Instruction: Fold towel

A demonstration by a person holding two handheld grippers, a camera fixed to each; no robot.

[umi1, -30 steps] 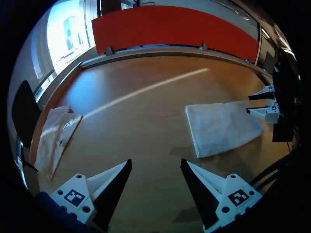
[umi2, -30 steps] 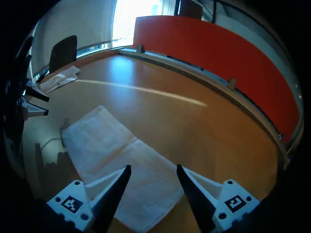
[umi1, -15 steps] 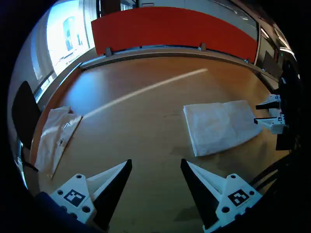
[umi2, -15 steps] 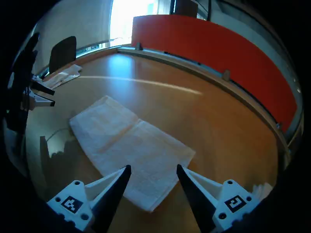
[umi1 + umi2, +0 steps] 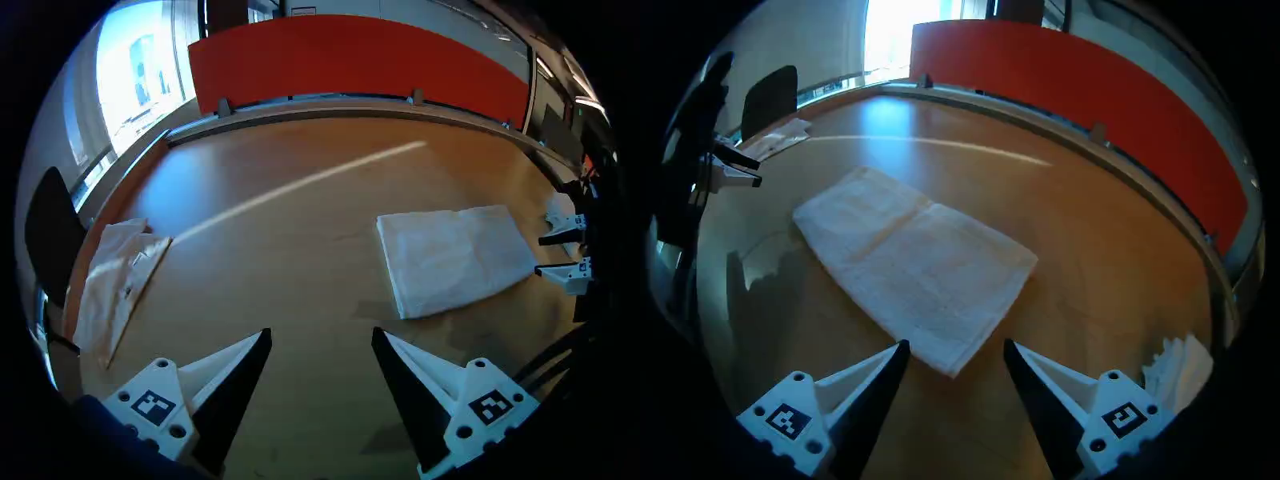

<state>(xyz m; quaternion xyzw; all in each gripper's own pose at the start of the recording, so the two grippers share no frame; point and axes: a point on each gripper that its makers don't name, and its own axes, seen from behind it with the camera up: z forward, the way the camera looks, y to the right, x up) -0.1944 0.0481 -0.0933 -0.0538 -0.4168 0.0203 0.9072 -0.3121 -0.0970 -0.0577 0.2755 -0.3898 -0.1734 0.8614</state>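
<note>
A white towel (image 5: 452, 256) lies folded flat on the wooden table (image 5: 304, 200), right of centre in the left gripper view. In the right gripper view the same towel (image 5: 916, 260) spreads just ahead of the fingers. My left gripper (image 5: 320, 352) is open over bare wood, well short of the towel. My right gripper (image 5: 956, 360) is open too, its tips just behind the towel's near corner and holding nothing. That right gripper (image 5: 564, 254) also appears at the far right of the left gripper view, and the left gripper (image 5: 736, 170) at the far left of the right gripper view.
A second pale folded cloth (image 5: 116, 276) lies at the table's left edge, beside a dark chair (image 5: 48, 232). A red partition (image 5: 360, 56) runs along the table's far side. Crumpled white cloth (image 5: 1184, 372) sits at the table's right edge.
My right gripper has pulled back off the towel, which now lies wholly ahead of its tips. The left gripper has stayed still, and the towel lies flat as before.
</note>
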